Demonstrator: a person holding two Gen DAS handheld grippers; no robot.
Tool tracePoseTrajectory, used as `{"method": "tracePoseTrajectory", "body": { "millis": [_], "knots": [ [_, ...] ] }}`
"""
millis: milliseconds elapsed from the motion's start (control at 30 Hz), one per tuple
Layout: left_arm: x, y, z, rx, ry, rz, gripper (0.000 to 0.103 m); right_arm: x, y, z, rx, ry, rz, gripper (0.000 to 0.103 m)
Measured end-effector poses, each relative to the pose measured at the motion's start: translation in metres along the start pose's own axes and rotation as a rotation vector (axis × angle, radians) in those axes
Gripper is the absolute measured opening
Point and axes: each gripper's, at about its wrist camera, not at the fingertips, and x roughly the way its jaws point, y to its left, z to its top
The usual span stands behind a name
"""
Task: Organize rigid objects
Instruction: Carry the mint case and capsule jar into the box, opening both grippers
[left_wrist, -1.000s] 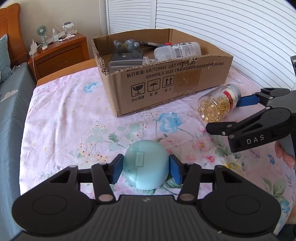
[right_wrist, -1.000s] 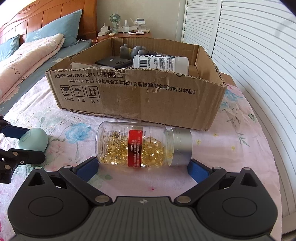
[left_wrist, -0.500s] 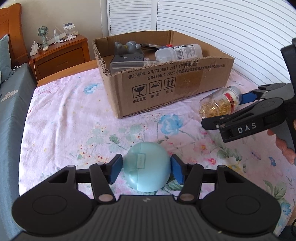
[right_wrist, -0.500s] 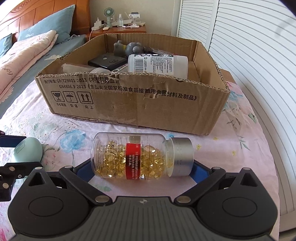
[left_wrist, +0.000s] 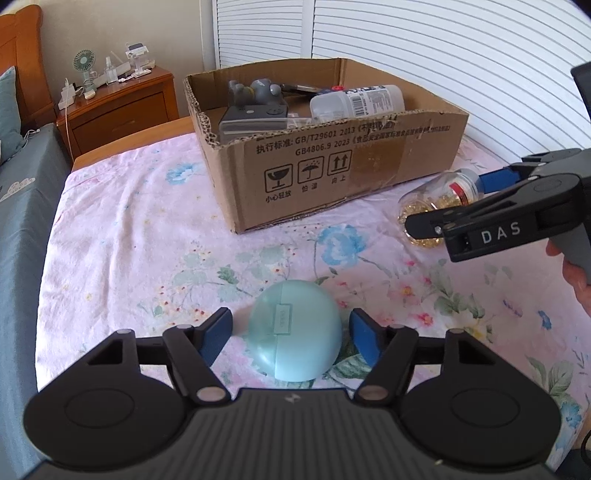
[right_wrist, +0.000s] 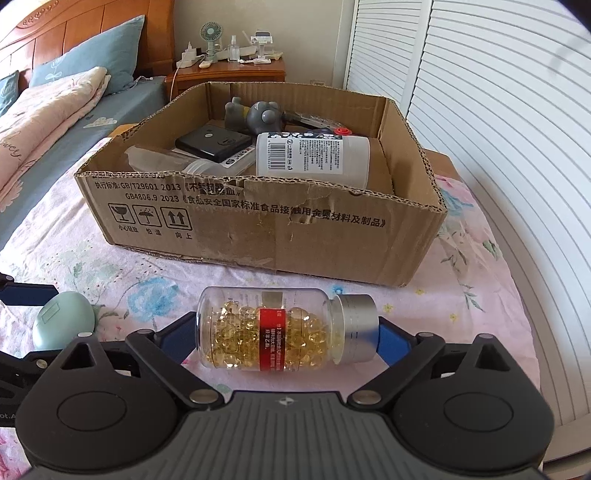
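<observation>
A pale blue egg-shaped case lies on the floral sheet between the pads of my left gripper; small gaps show on both sides, so the gripper is open around it. The case also shows in the right wrist view. My right gripper is shut lengthwise on a clear bottle of golden capsules with a silver cap and holds it above the sheet. In the left wrist view the right gripper and the bottle are at the right. The cardboard box stands just beyond.
The box holds a white bottle, a grey toy figure, a black device and other items. A wooden nightstand stands behind, a bed with pillows at the left, and white louvred doors at the right.
The right gripper closed on the capsule bottle and lifted it nearer the box. The left gripper's pads have opened slightly away from the blue case.
</observation>
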Motion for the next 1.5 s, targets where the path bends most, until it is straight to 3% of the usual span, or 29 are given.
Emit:
{"method": "tracePoseTrajectory", "body": {
  "millis": [133,200,300,733,1100,1500],
  "knots": [
    [0.001,-0.001,0.002,-0.001,0.002,0.009,0.067,0.002,-0.001,0.0,0.006,0.012,-0.007,0.096],
    [-0.001,-0.002,0.003,0.0,0.005,0.006,0.055,0.002,-0.002,0.0,0.007,0.015,-0.003,0.096],
    [-0.002,-0.003,0.004,0.002,0.014,0.008,0.052,0.001,-0.002,-0.001,0.004,0.022,-0.002,0.096],
    [-0.008,-0.001,0.013,0.039,0.06,-0.009,0.052,-0.011,-0.01,-0.002,-0.057,0.067,0.066,0.096],
    [-0.03,-0.006,0.037,0.109,0.046,-0.054,0.052,-0.028,-0.01,-0.001,-0.156,0.117,0.13,0.096],
    [-0.038,-0.011,0.088,0.161,-0.022,-0.093,0.052,-0.067,-0.01,0.028,-0.23,0.049,0.163,0.096]
  ]
}}
